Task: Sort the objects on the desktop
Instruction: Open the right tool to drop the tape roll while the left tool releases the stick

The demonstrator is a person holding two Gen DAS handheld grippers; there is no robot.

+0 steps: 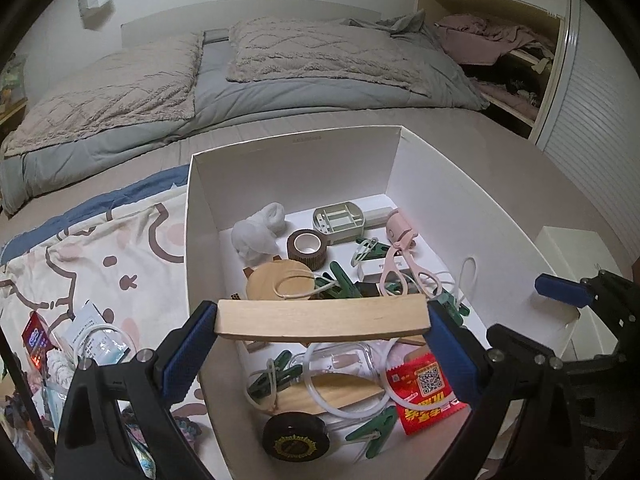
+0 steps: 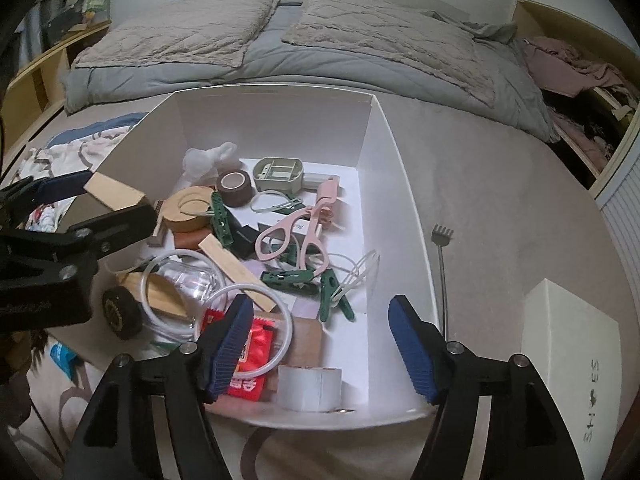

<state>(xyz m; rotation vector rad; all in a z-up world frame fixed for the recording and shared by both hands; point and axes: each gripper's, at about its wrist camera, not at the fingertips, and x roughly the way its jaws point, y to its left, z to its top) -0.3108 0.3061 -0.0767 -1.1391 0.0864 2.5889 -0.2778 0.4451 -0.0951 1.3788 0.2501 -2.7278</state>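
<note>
Left tongs [image 1: 322, 320]: clamped end to end on wooden block [image 1: 320, 316], held level over near-left part of white box [image 1: 460, 208]. Ahead of those tongs, inside box: white cloth wad [image 1: 258, 232], brown tape roll [image 1: 307, 249], round wooden disc [image 1: 280, 280], pink scissors [image 1: 400, 264]. Below held block: green clips [image 1: 276, 376], clear jar [image 1: 340, 364], black wheel-like disc [image 1: 296, 438], red packet [image 1: 426, 390]. Left of those tongs, outside box: patterned cloth [image 1: 100, 264] with small packets [image 1: 96, 336] on top. Right tongs [image 2: 322, 344]: apart, nothing between pads, poised over near edge of box; white tape roll [image 2: 310, 388] just under gap, white ring [image 2: 256, 328] beside left pad. Right of those tongs, on bed: metal back-scratcher [image 2: 442, 264], white shoe box [image 2: 572, 352].
</note>
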